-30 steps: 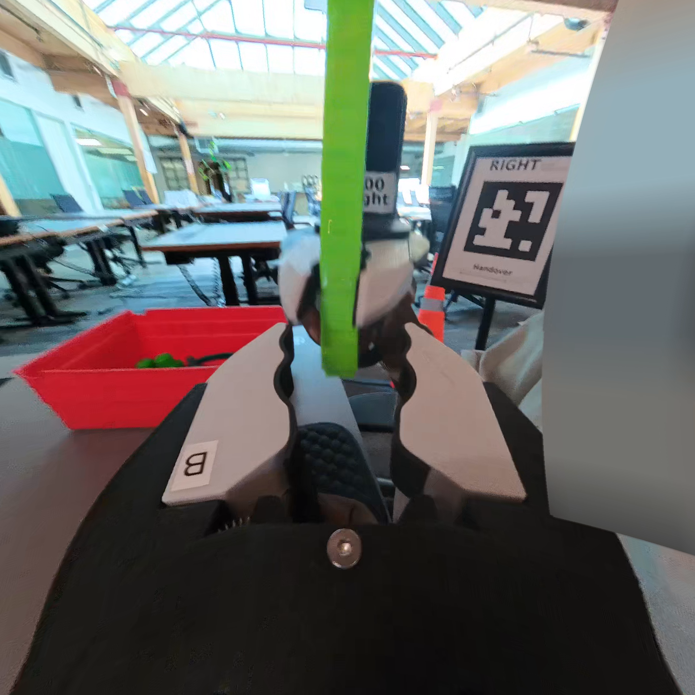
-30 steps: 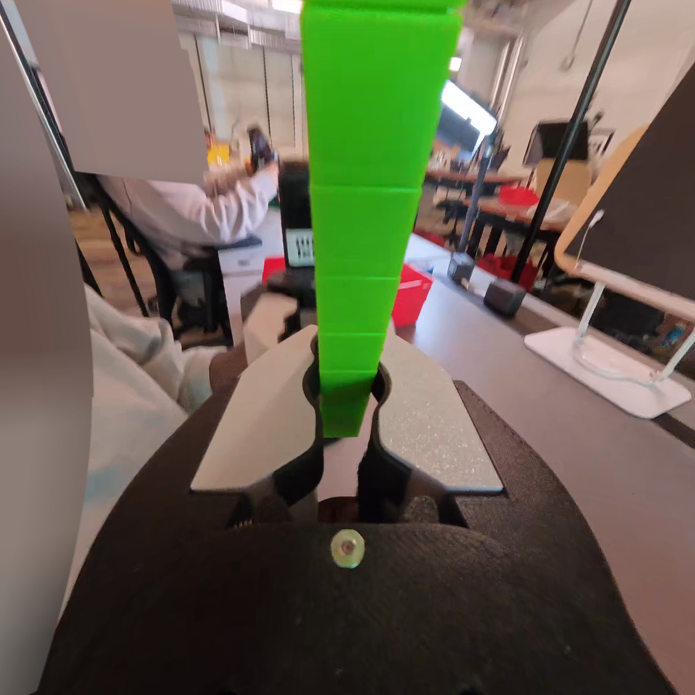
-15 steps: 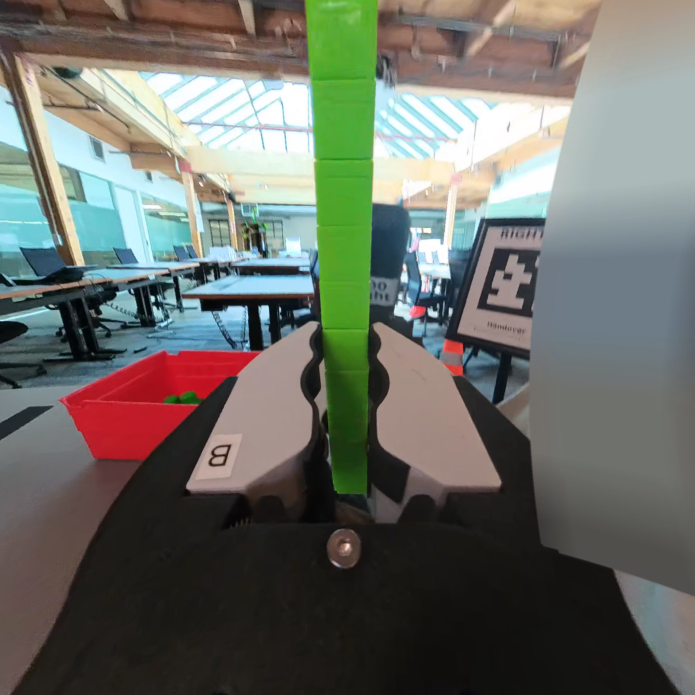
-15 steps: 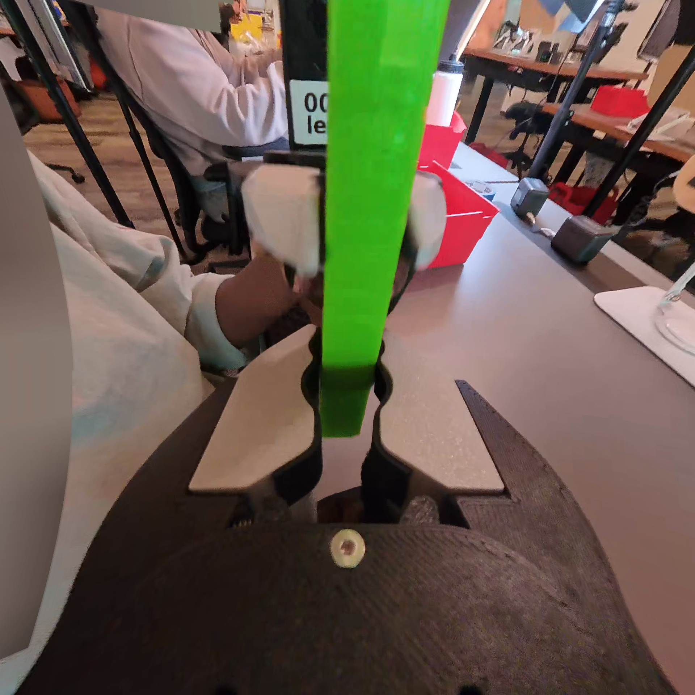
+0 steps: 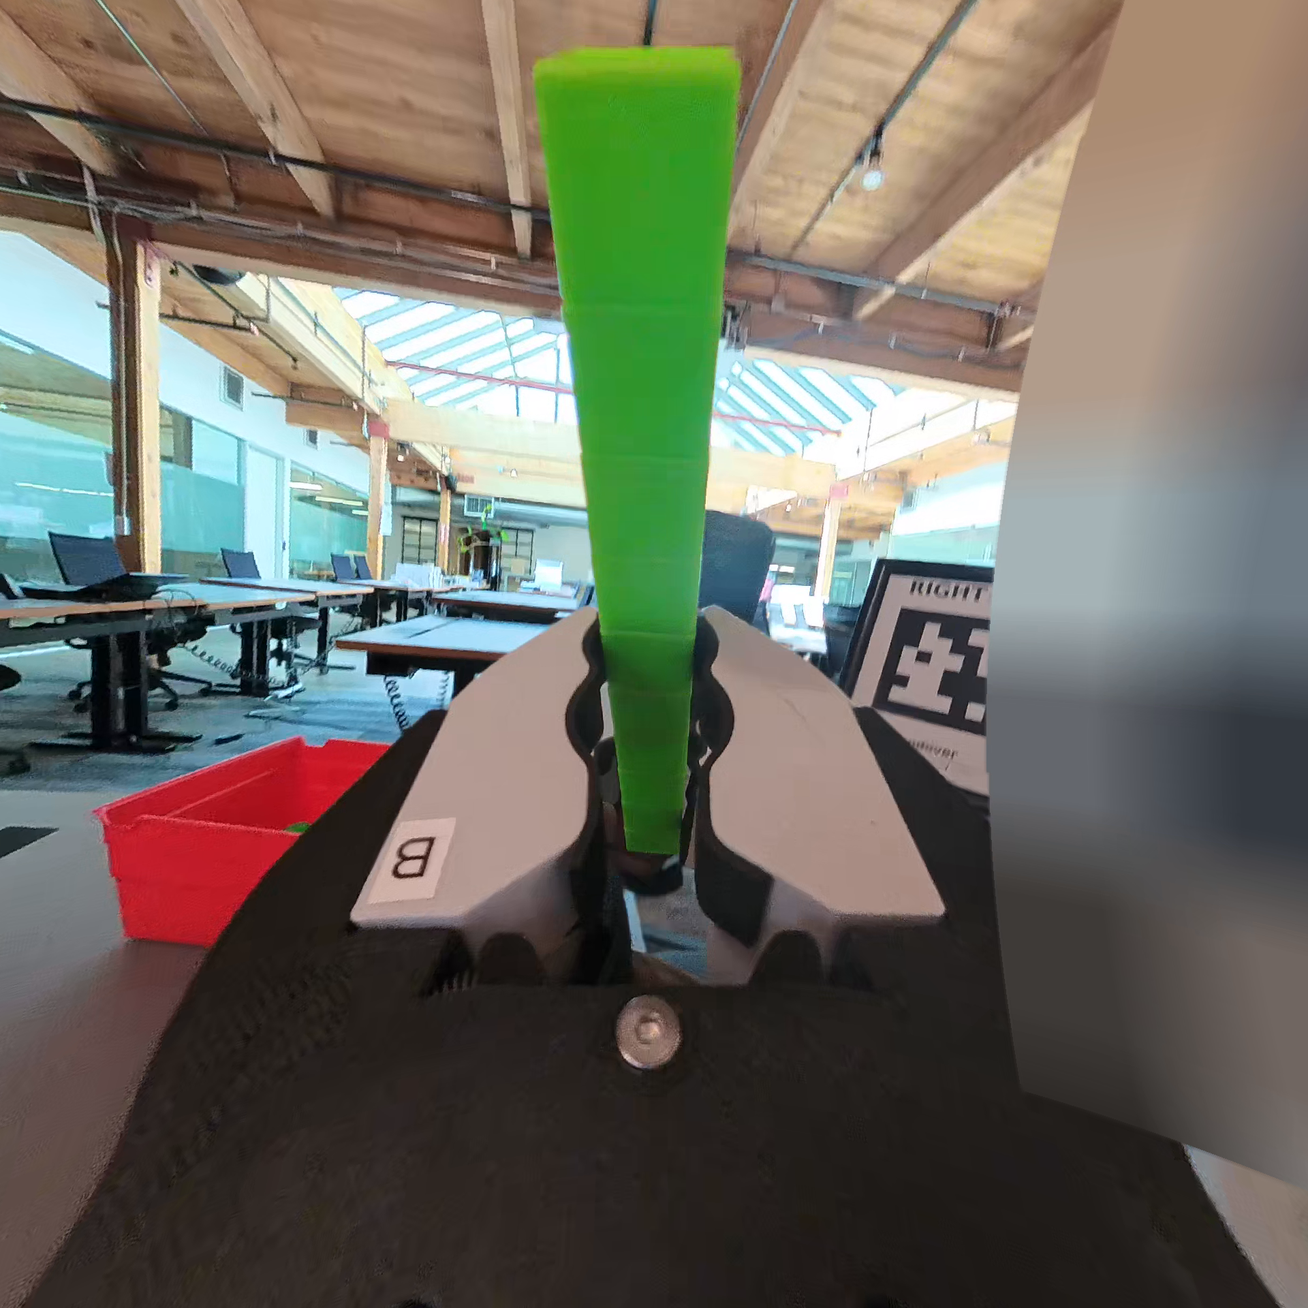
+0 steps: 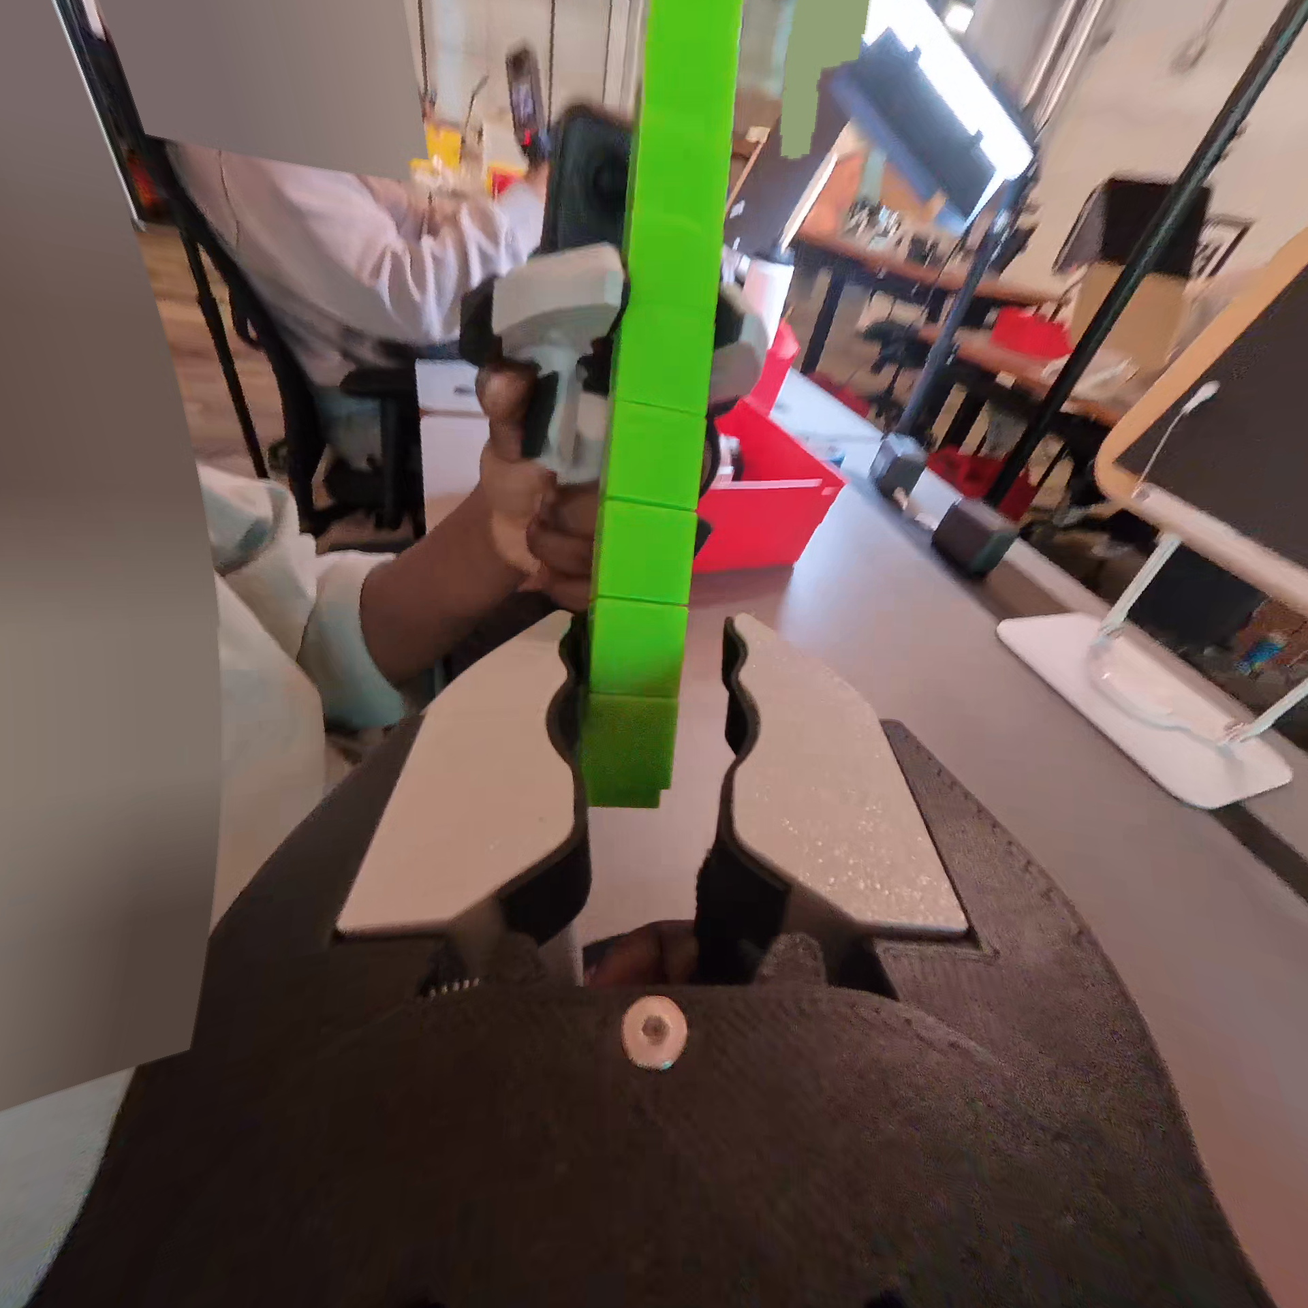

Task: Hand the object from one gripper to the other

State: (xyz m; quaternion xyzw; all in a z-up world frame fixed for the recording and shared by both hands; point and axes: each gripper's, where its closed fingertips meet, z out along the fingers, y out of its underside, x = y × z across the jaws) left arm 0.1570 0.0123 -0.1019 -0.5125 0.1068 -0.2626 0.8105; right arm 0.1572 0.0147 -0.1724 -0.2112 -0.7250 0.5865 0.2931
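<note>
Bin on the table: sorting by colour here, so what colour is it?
Red; the bin shows best in the left wrist view.

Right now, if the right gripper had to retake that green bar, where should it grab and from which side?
Grip the green bar at its free lower end, coming up from below. It stands upright with flat sides, and the left gripper already clamps it higher up; the right gripper jaws straddle that end, open.

Red bin [image 6: 768, 495] near behind bar [image 6: 658, 425]; tabletop [image 6: 920, 708] rightward seemingly clear.
</note>
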